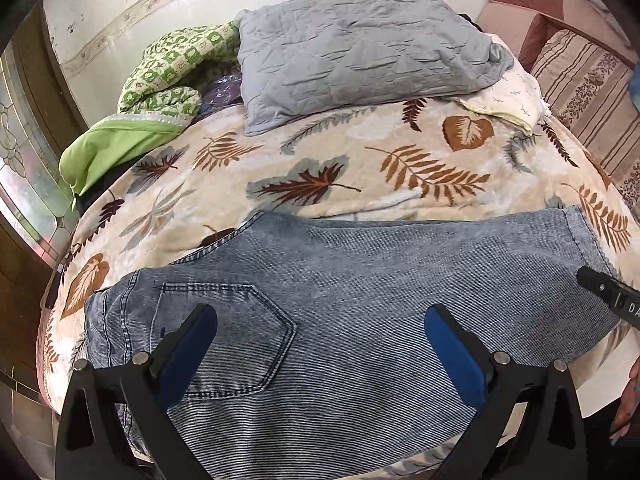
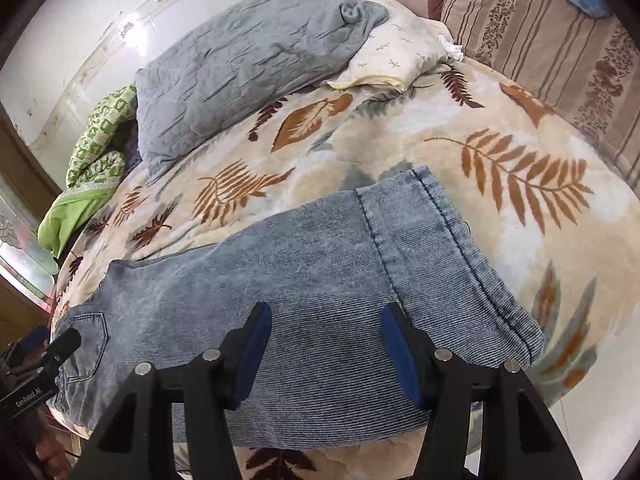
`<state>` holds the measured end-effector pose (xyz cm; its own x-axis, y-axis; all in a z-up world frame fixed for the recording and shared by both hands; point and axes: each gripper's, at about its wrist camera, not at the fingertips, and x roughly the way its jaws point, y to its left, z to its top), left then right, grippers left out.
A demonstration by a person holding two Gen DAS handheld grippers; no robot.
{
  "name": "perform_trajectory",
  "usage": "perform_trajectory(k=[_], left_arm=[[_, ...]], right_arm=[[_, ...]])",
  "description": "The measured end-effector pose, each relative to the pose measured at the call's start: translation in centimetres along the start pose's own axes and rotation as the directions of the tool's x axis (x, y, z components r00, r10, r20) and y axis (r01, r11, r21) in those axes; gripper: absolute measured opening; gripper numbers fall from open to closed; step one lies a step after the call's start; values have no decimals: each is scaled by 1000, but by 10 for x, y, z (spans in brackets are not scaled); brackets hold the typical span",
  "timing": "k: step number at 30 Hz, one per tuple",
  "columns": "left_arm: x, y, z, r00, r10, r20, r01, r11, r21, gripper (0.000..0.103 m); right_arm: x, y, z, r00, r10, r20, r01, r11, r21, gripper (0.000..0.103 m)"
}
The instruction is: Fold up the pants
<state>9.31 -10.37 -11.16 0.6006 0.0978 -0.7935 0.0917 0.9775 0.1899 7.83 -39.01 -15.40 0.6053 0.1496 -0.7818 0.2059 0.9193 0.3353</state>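
Bed's covered with a leaf-print blanket [image 1: 320,152], with a grey quilted pillow [image 1: 360,52] up by the far edge. The faded jeans [image 1: 340,300] lie flat along the near edge, back pocket at the left end. Left gripper [image 1: 320,332] is spread wide, right gripper [image 2: 326,332] partly open, both holding nothing, hovering over the denim.

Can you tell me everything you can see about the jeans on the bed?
The jeans are faded, light blue denim with darker stitching. They lie flat on the leaf-patterned blanket, apparently folded lengthwise, one leg on the other. The waist end, with a back pocket, is at the left; the hemmed leg end is at the right. Their near edge reaches the bed's edge. The left tool and right tool are both open above them, gripping nothing.
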Motion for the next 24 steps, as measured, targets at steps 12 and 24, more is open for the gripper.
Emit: perform_trajectory(k=[12,24], left_arm=[[0,-21,1,1000,-19,-20,20,999,30,103],[52,-25,-37,983,-20,-183,29,999,42,103]], right_arm=[[13,-6,-3,997,-16,-70,16,1000,-4,61],[-14,-57,12,997,51,62,-63,976,208,61]])
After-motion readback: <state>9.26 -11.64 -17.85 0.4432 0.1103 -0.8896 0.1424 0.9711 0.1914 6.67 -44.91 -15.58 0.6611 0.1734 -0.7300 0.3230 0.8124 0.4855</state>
